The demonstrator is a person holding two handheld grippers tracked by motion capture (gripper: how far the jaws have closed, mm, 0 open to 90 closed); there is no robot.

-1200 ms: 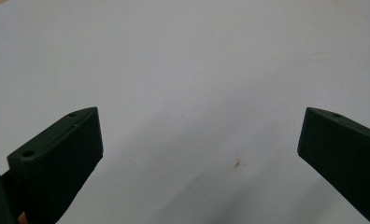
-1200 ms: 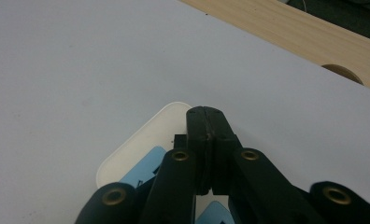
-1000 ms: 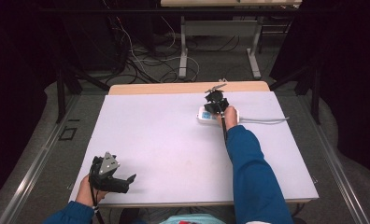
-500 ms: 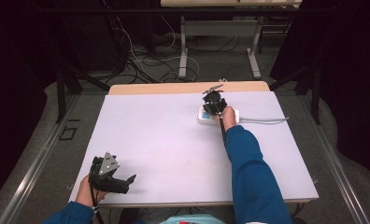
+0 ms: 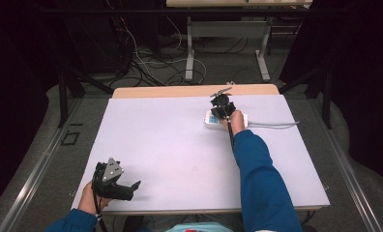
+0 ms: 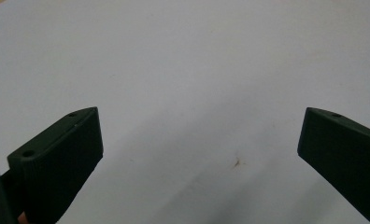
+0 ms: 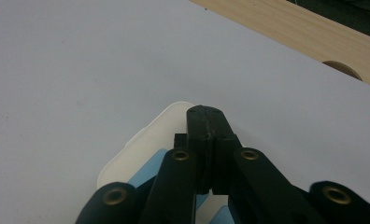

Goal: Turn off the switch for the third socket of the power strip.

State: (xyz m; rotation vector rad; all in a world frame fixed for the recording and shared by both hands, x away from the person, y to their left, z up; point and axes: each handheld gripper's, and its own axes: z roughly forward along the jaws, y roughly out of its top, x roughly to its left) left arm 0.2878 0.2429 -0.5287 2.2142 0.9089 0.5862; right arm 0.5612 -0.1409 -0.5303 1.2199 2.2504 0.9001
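Stillness across the last second: our right gripper (image 5: pixel 222 107), jaws pressed shut on nothing, stays poised over the white box (image 5: pixel 212 120) at the table's (image 5: pixel 180 145) far side. Our left gripper (image 5: pixel 113 181) rests wide open near us. We judge pressing continues.
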